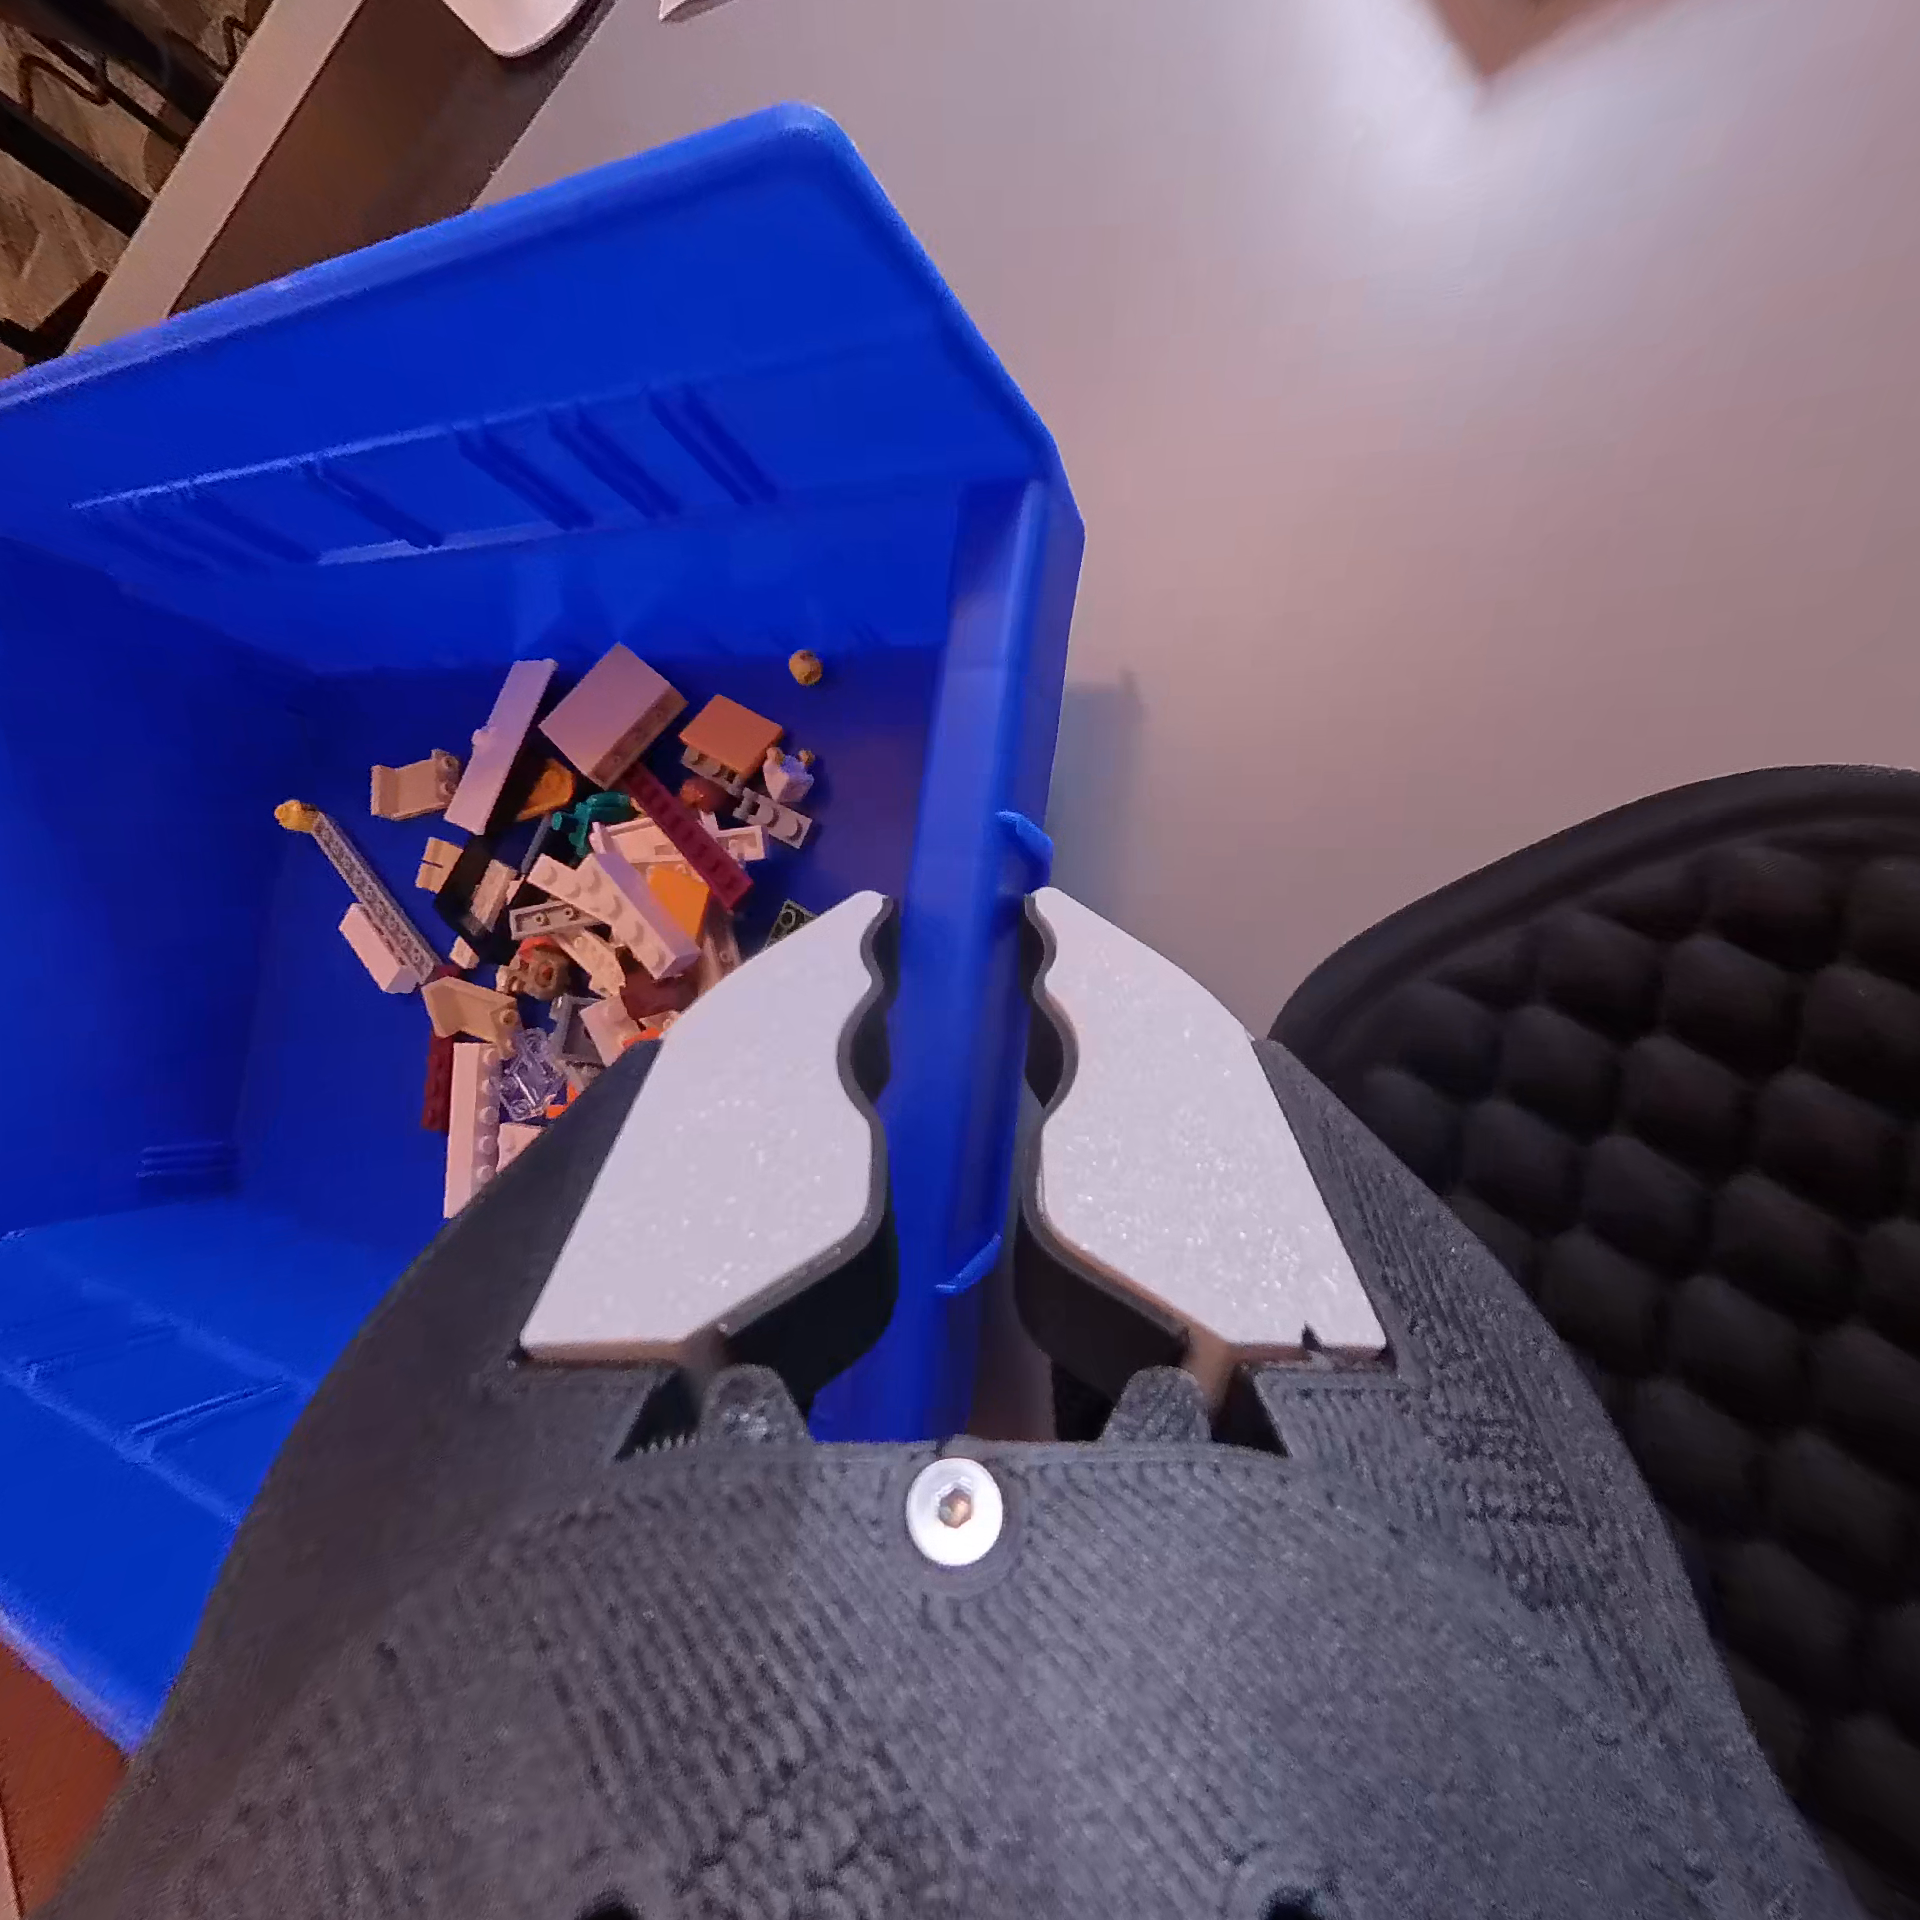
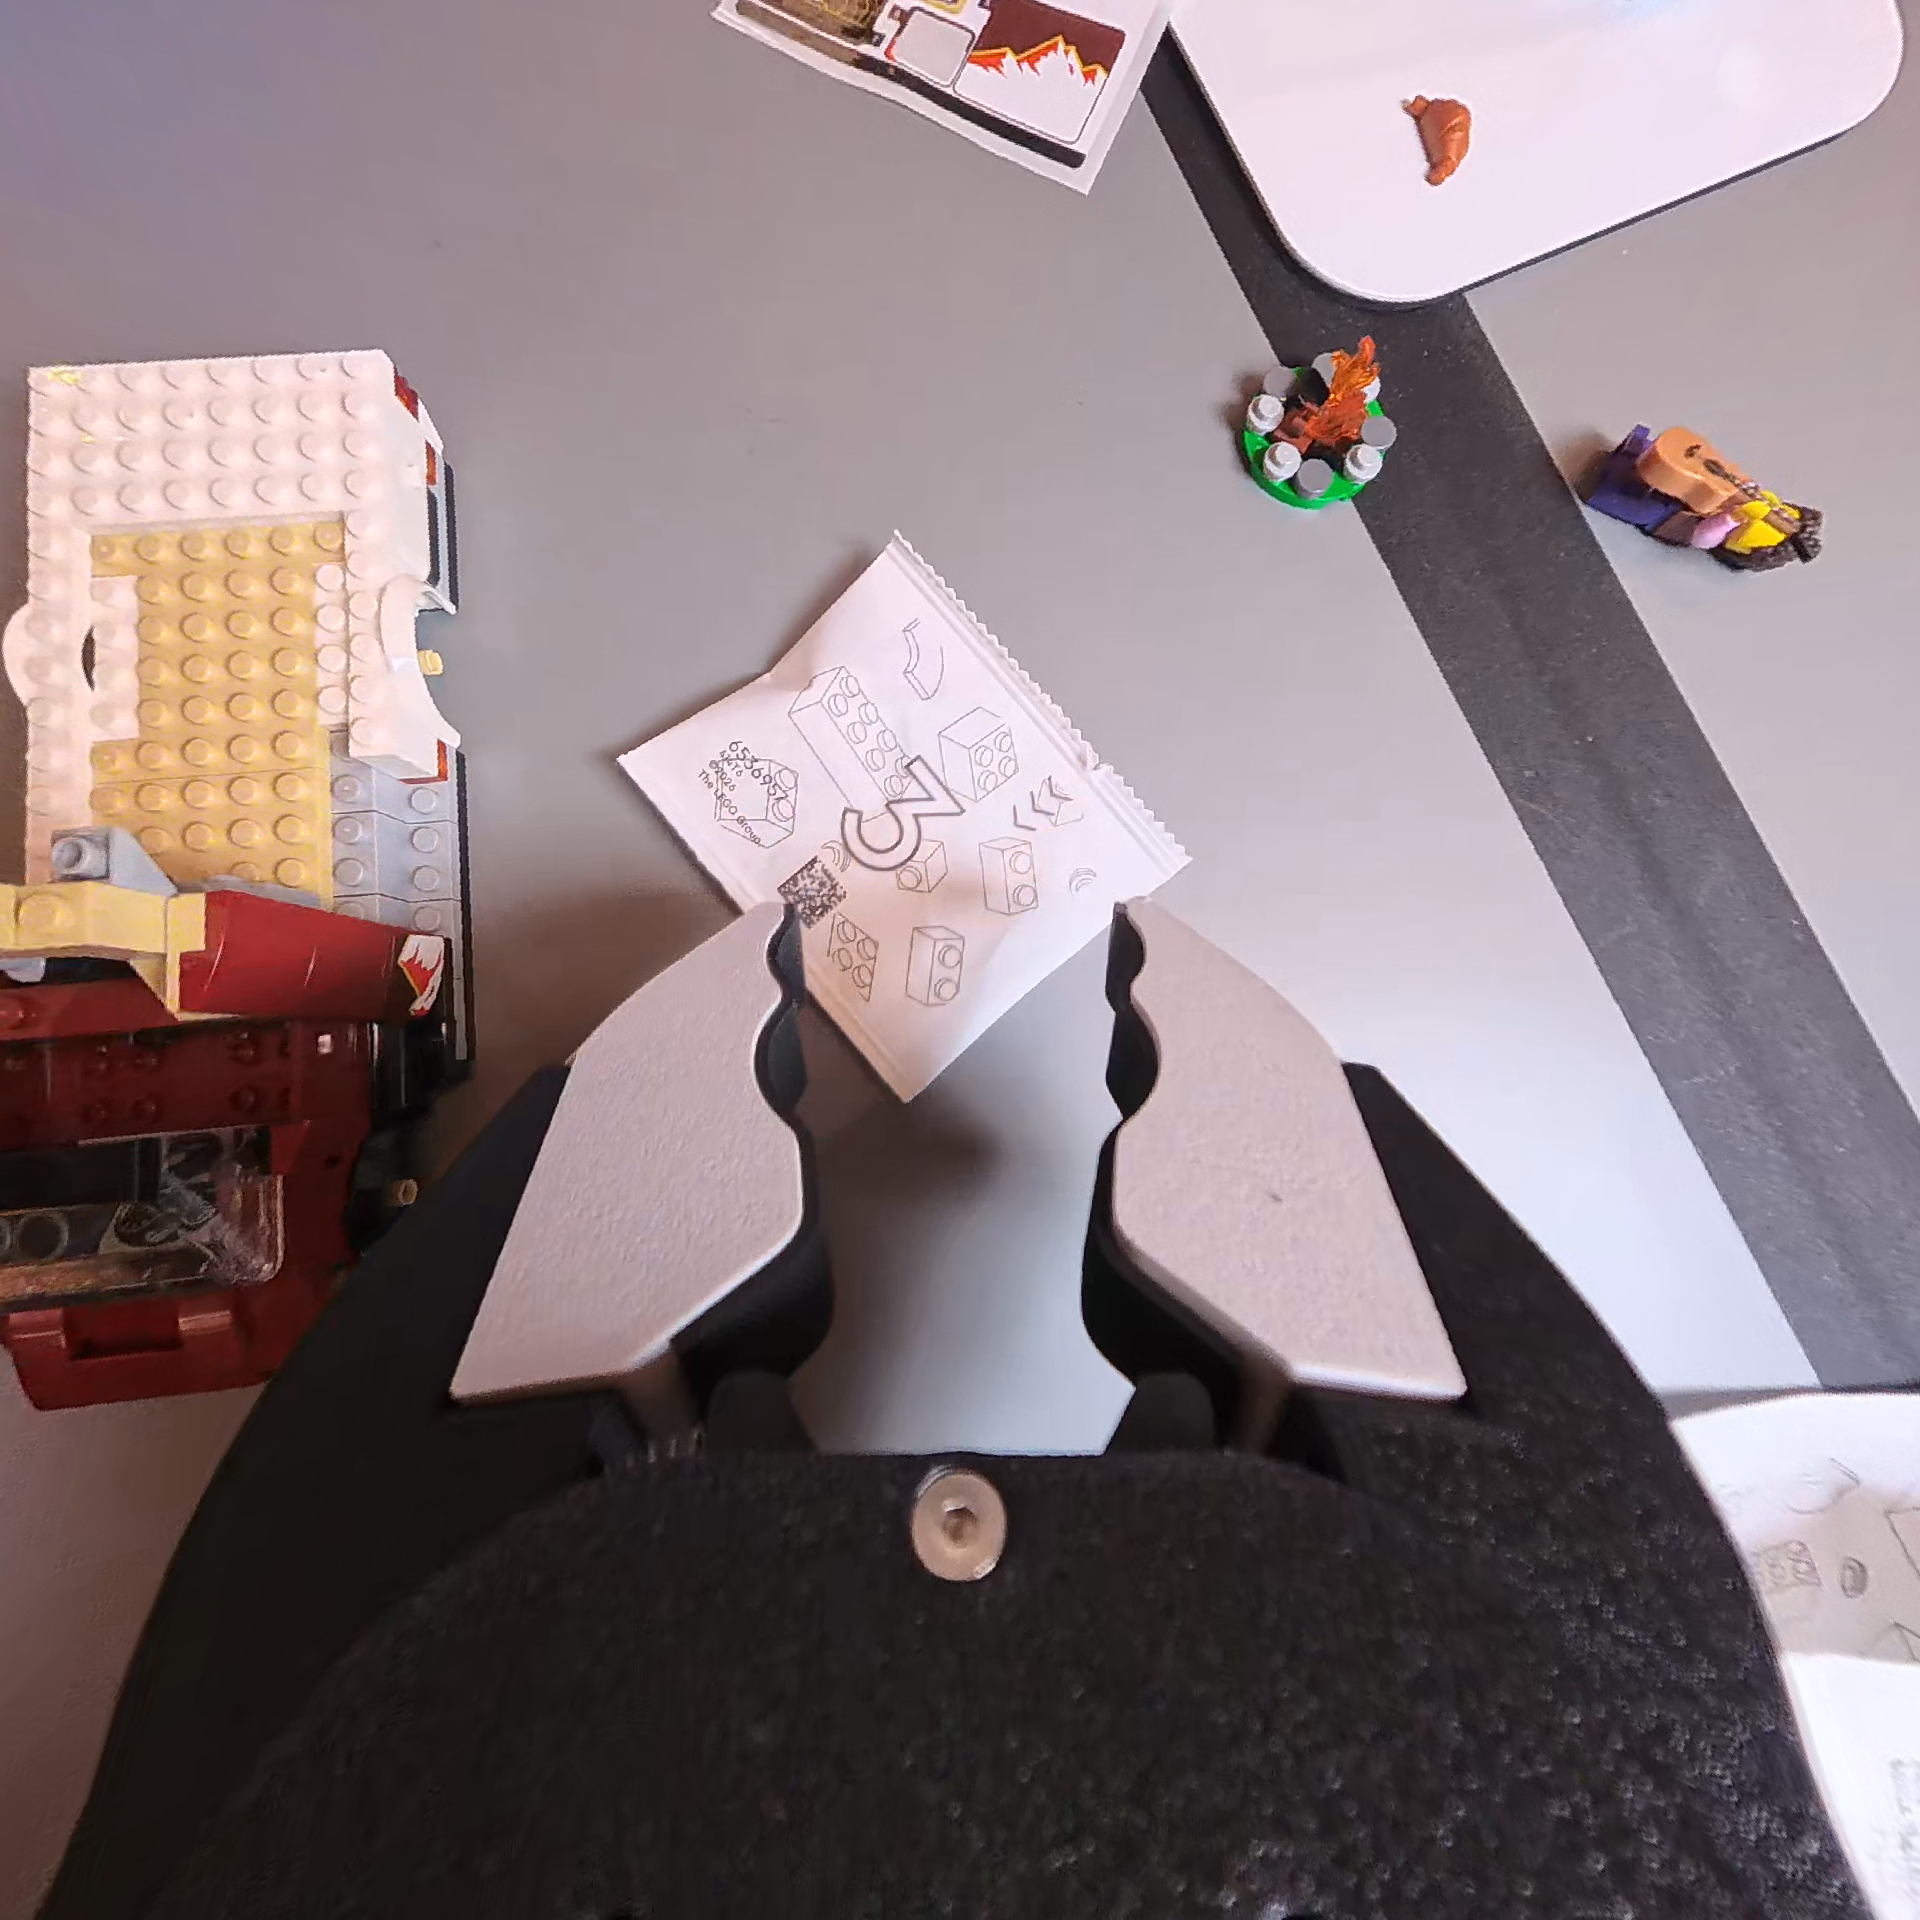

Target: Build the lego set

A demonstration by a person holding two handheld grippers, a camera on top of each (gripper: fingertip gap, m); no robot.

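Right wrist view: half-built lego van [image 2: 229,790], right gripper [image 2: 945,914] wide apart over paper bag [image 2: 904,821]. Left gripper [image 1: 956,914] clamped on blue bin [image 1: 977,727]; many loose bricks [image 1: 582,894] left.

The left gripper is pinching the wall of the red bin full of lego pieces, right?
Almost. The bin is blue, not red, as the left wrist view shows. The rest holds: the left gripper has its fingers on either side of the bin's wall, and loose lego pieces lie inside it.
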